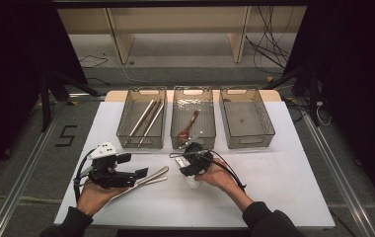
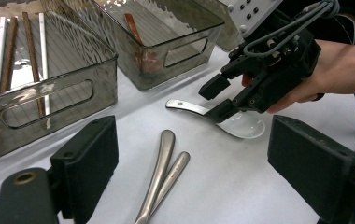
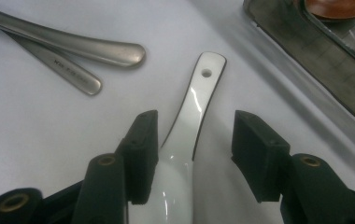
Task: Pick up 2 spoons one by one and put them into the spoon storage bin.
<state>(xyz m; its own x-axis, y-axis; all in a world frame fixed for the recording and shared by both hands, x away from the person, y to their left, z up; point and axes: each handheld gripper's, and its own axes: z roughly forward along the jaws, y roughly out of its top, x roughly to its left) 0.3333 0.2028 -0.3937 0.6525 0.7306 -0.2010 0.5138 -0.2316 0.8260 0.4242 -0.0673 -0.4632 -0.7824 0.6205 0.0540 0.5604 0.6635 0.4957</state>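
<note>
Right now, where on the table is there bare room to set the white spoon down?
Bare tabletop right of the right gripper, below the right-hand bin. Also the near-left strip beside the chopstick bin. It is crowded between the grippers: white spoon, two metal handles.

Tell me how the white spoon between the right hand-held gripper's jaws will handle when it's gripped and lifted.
The white spoon looks glazed and glossy, so it may slip in the pads. It is probably stiff ceramic, likely to chip if dropped. The right hand-held gripper straddles the narrow handle near the bowl, so the spoon could tilt on lifting.
</note>
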